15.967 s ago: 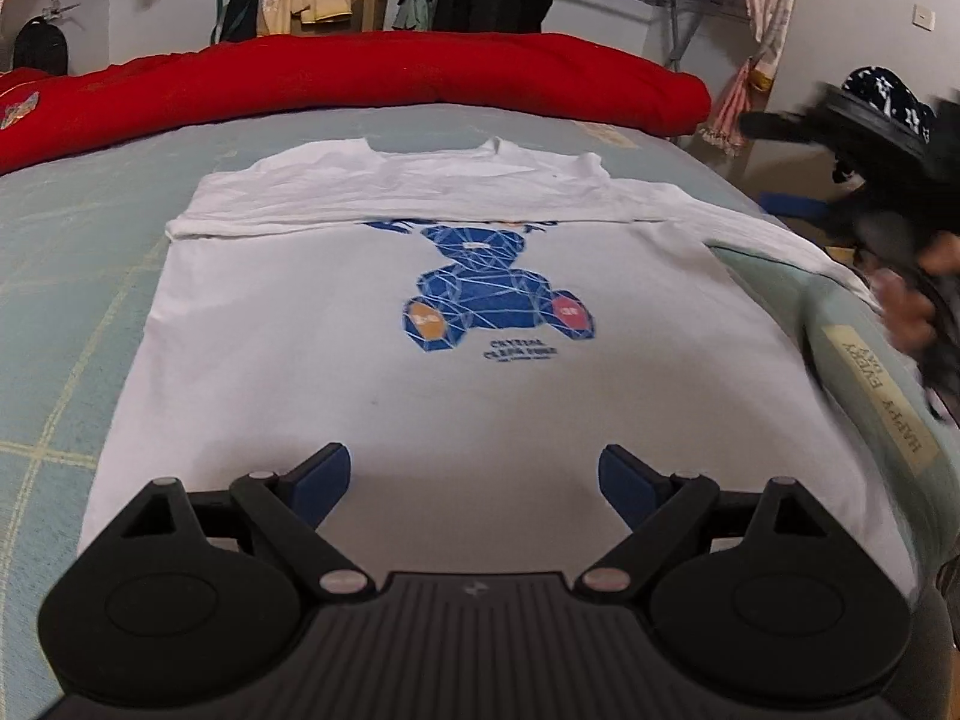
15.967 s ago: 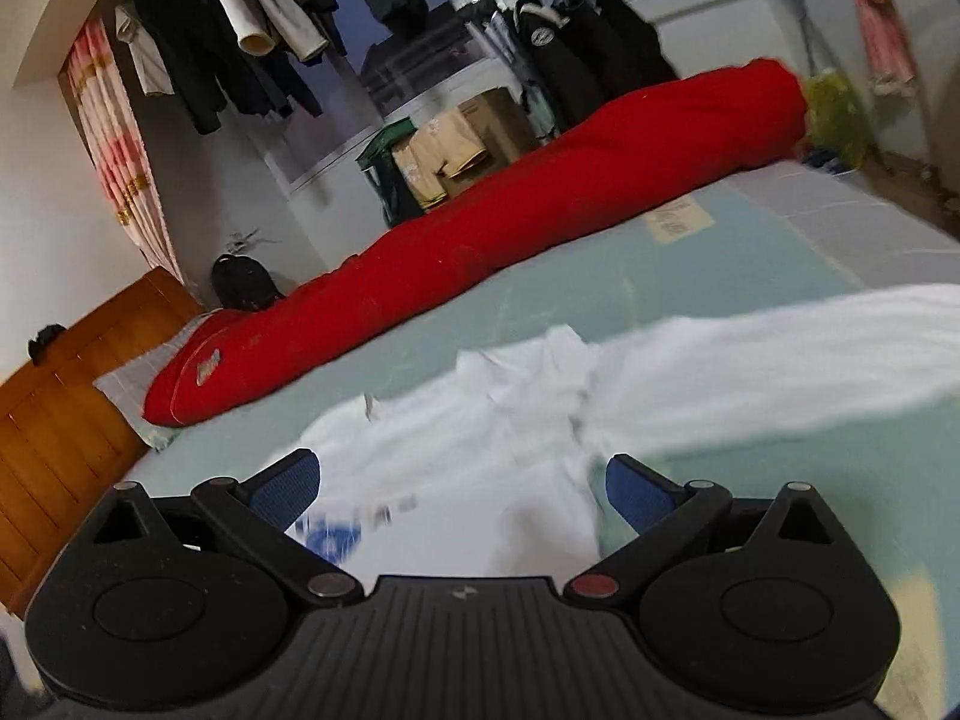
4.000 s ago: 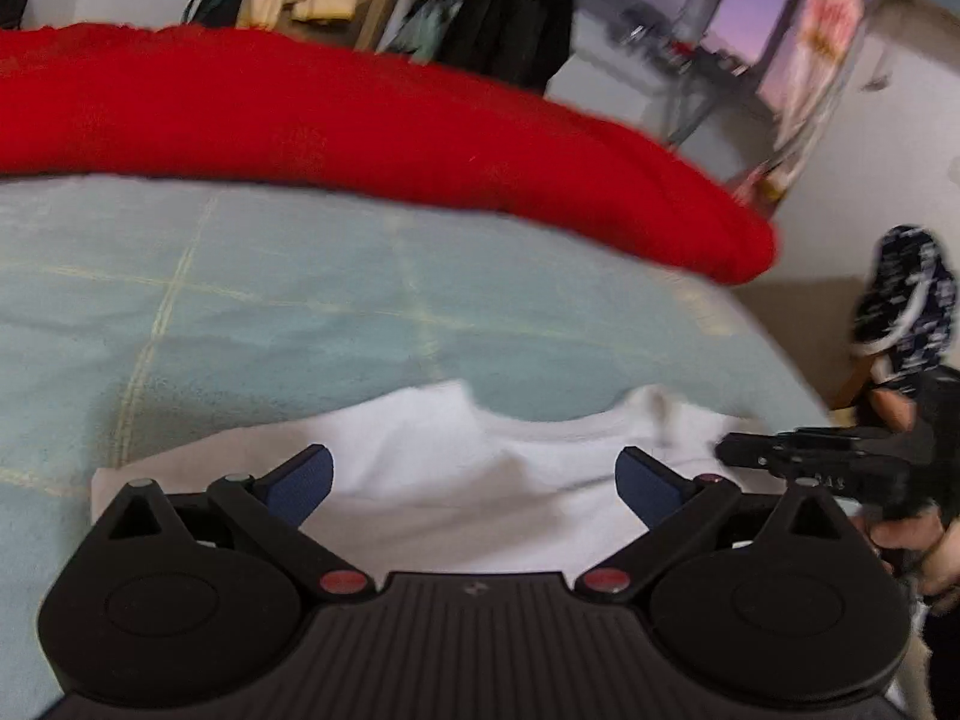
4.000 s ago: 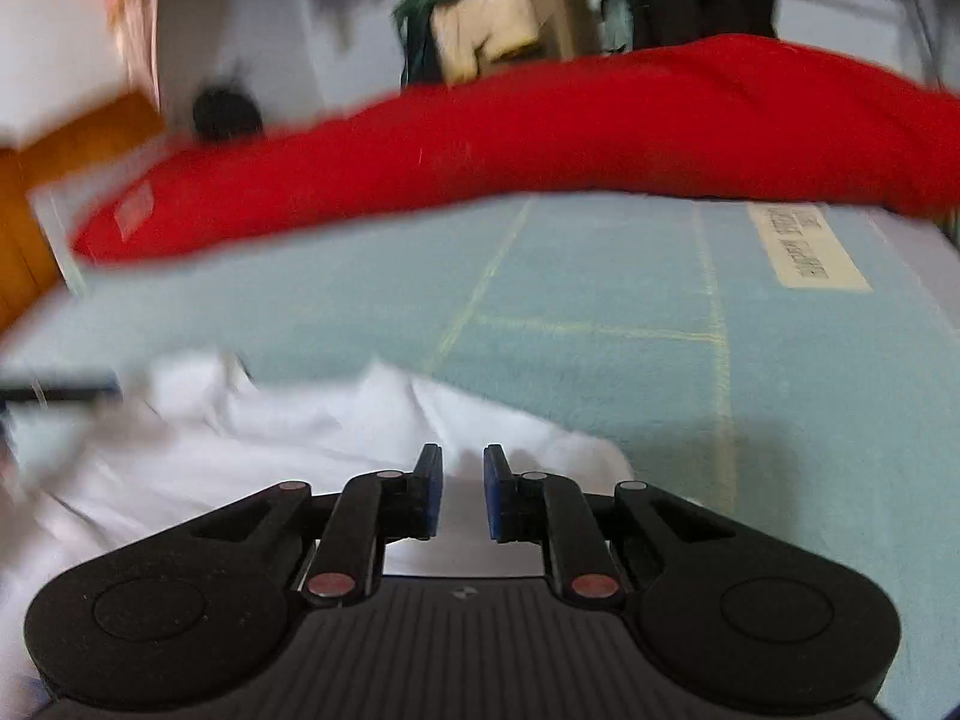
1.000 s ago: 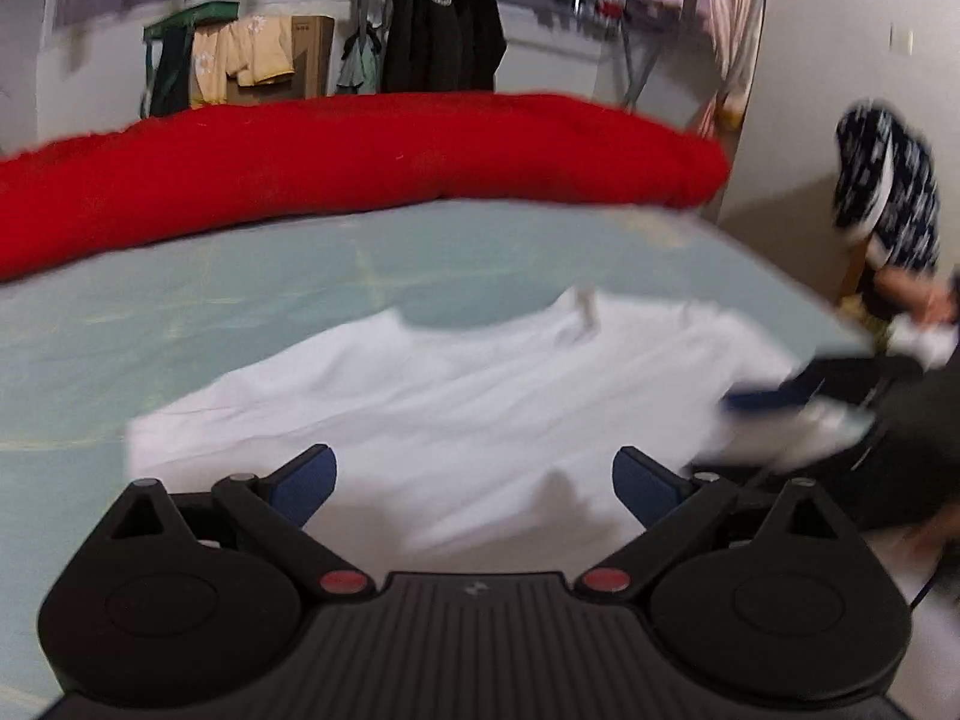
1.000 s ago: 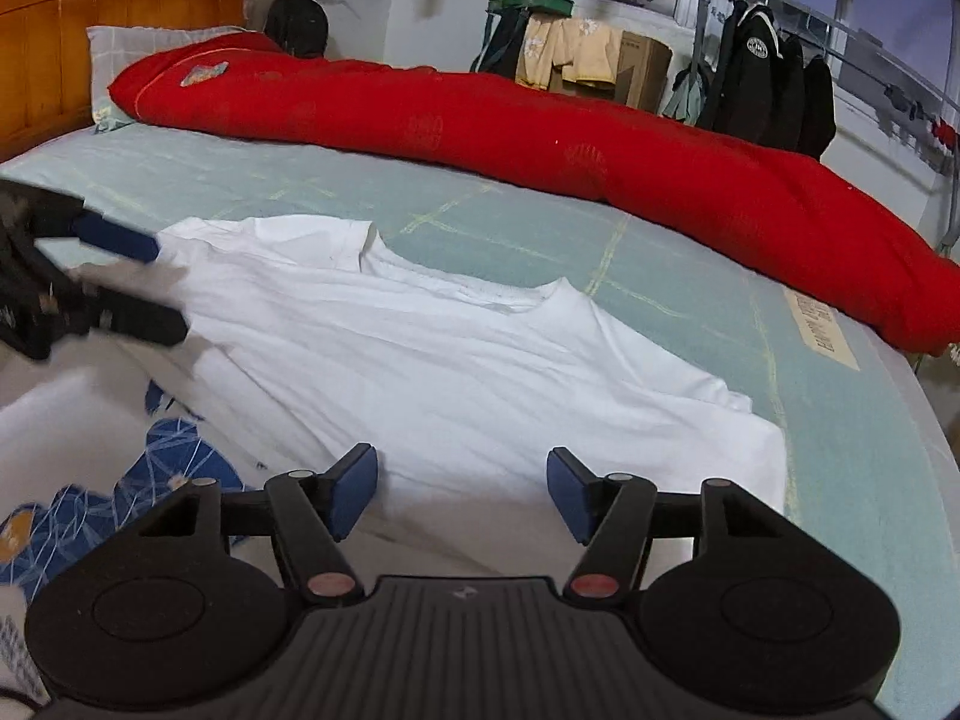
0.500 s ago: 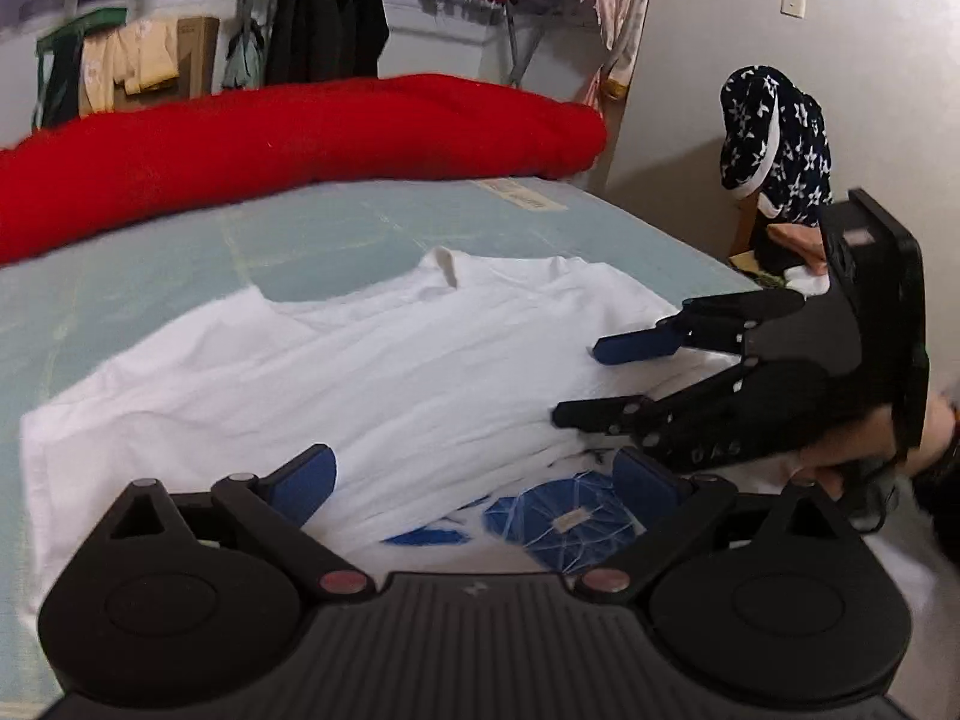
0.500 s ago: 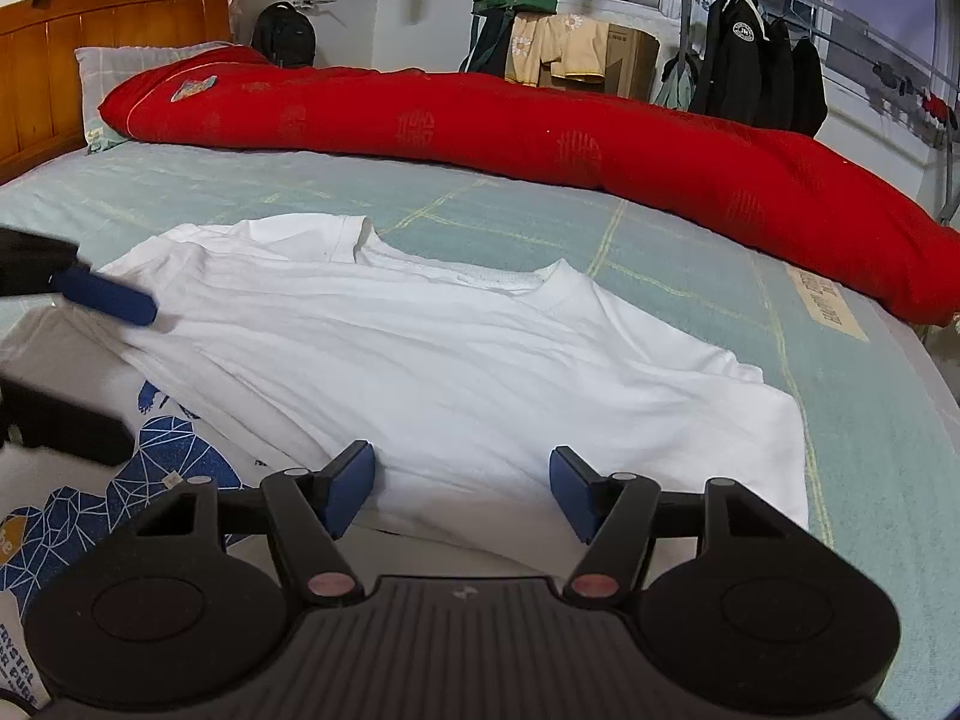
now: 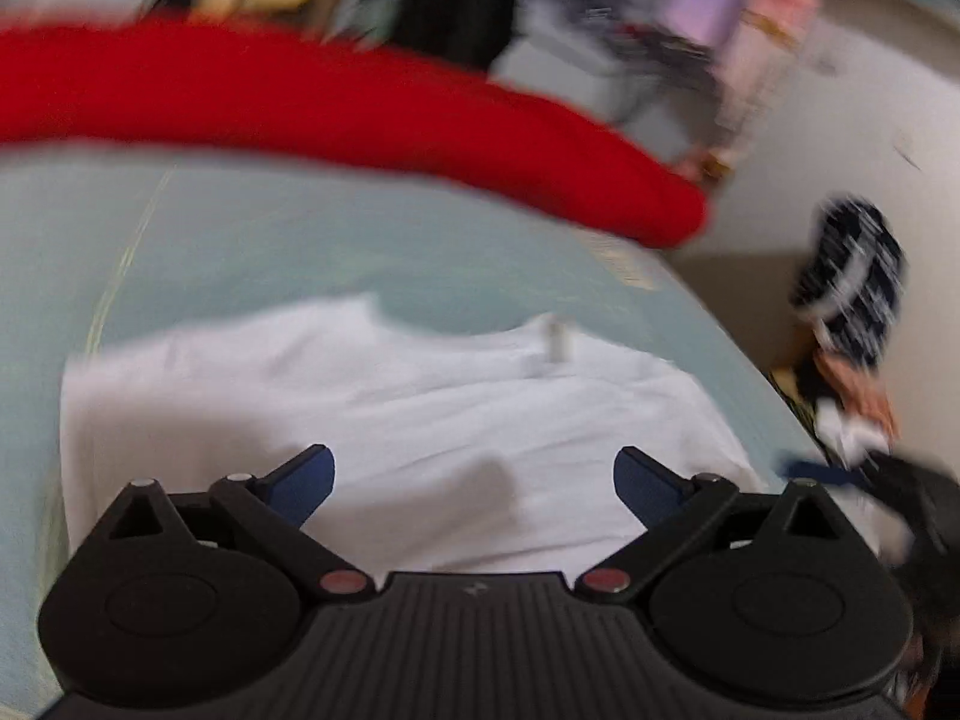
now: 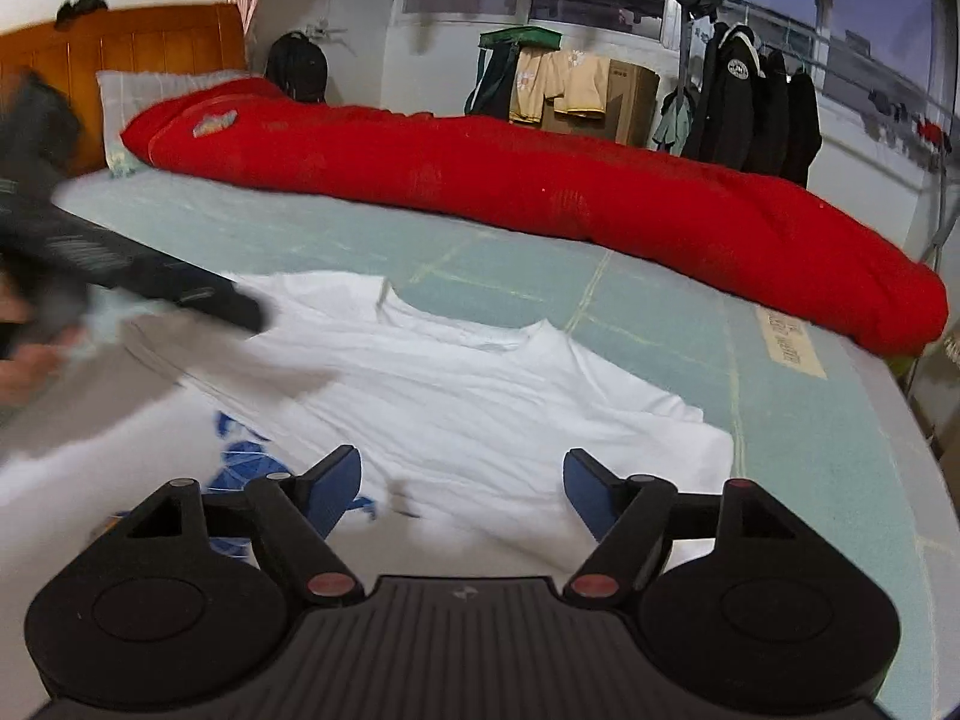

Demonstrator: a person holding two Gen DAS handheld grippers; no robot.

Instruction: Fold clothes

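Nearest us in the right wrist view, our right gripper (image 10: pixel 462 483) had its blue-padded fingers (image 10: pixel 336 486) spread, with nothing between them; its jaws had just been opening wider. Just beyond, the white T-shirt (image 10: pixel 480 396) lay on the pale green bed sheet (image 10: pixel 828 432), its upper part folded down over the body so the plain back and the neckline faced up. At eight o'clock a sliver of the blue printed figure (image 10: pixel 240 456) peeked out from under that folded edge. The cloth showed soft wrinkles, and its right edge lay in stacked layers near three o'clock.

At nine o'clock our left gripper (image 10: pixel 180 291) crossed above the shirt's left shoulder, blurred. In its own view the left gripper (image 9: pixel 474 480) had its jaws spread wide and empty above the white cloth, the neck label (image 9: pixel 555 345) at twelve o'clock.

Farther off, the rolled red quilt (image 10: pixel 540 192) stretched across the bed from ten to three o'clock.
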